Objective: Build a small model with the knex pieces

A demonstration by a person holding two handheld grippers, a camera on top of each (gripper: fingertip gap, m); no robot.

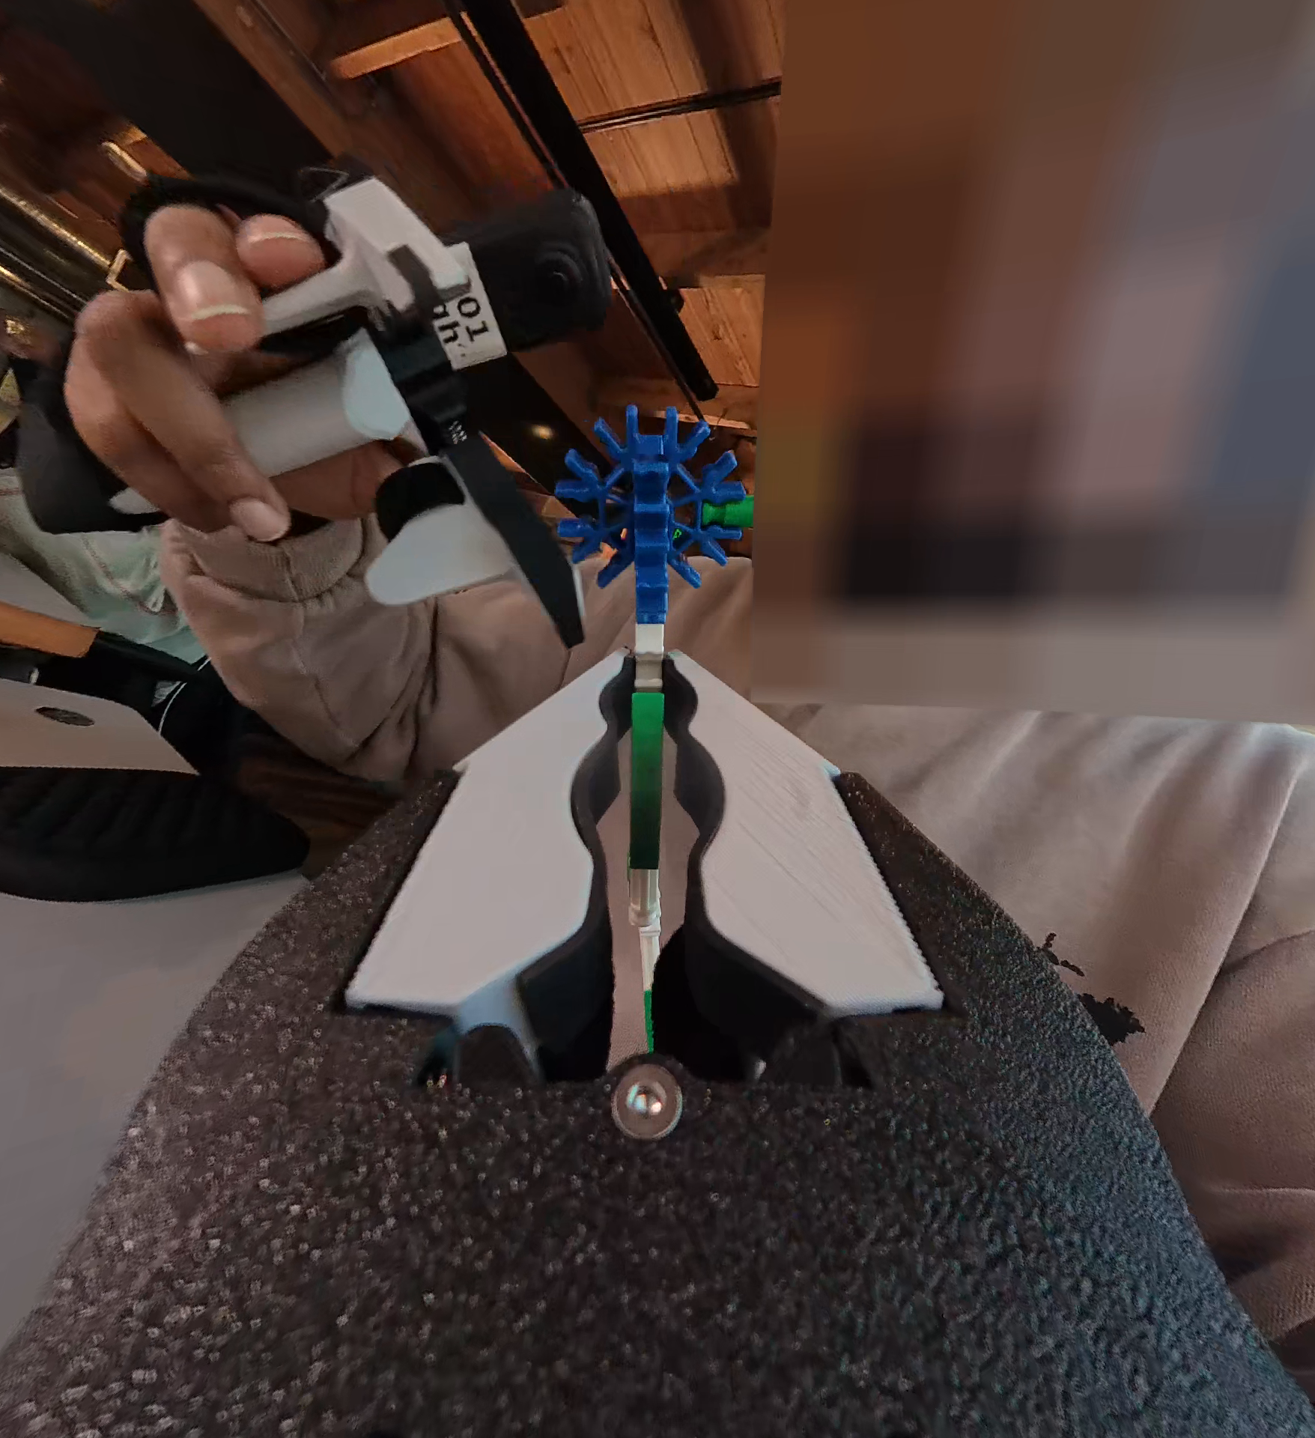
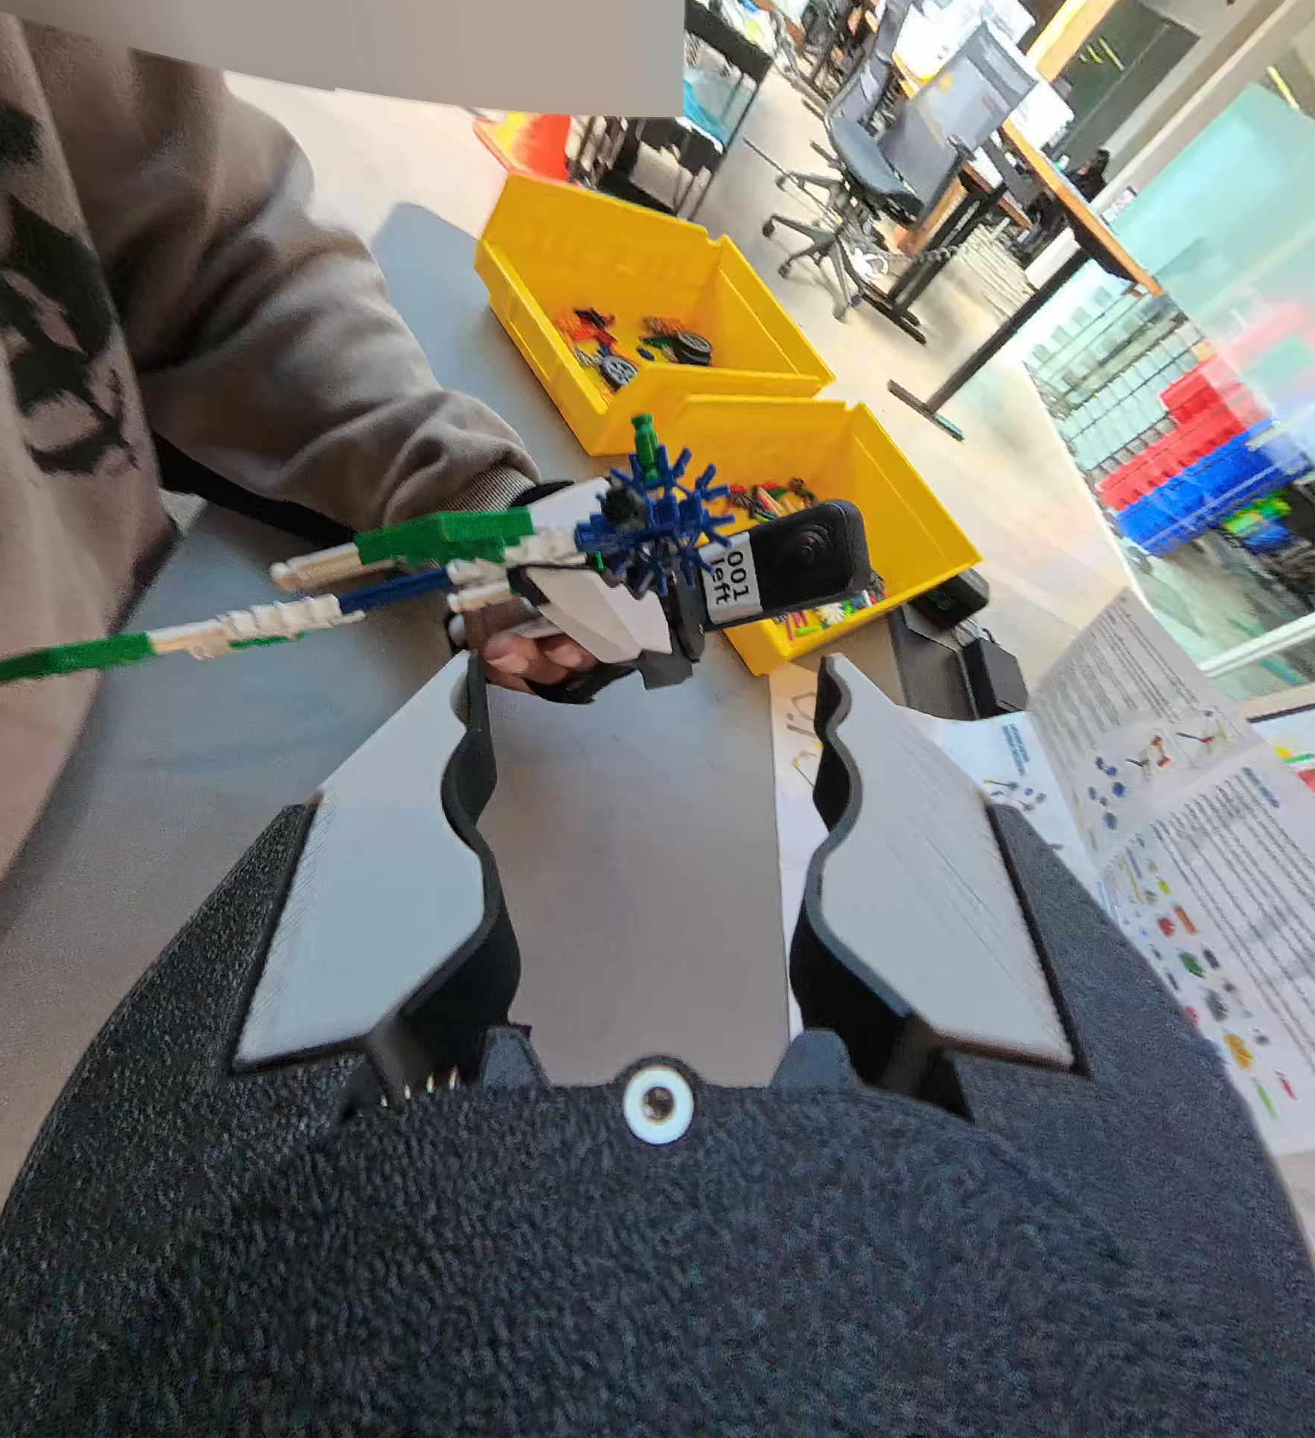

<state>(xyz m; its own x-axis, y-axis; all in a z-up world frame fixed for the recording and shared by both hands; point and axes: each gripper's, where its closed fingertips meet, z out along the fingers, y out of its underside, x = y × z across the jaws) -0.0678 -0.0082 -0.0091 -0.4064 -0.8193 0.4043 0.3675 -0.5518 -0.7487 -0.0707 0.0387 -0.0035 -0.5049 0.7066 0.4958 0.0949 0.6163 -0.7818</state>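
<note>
Left tongs (image 1: 648, 661) are clamped on a toy rod build (image 1: 646, 778) with blue snowflake connectors (image 1: 650, 498) on its far end, held up in the air. Right tongs (image 2: 643, 685) are spread apart, holding nothing, over the grey table (image 2: 623, 895). Further back sit two yellow bins (image 2: 857, 467) of loose parts.

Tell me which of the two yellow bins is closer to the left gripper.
The nearer yellow bin, which shows directly behind the left gripper in the right wrist view. The farther yellow bin sits beyond it and holds black wheels.
</note>
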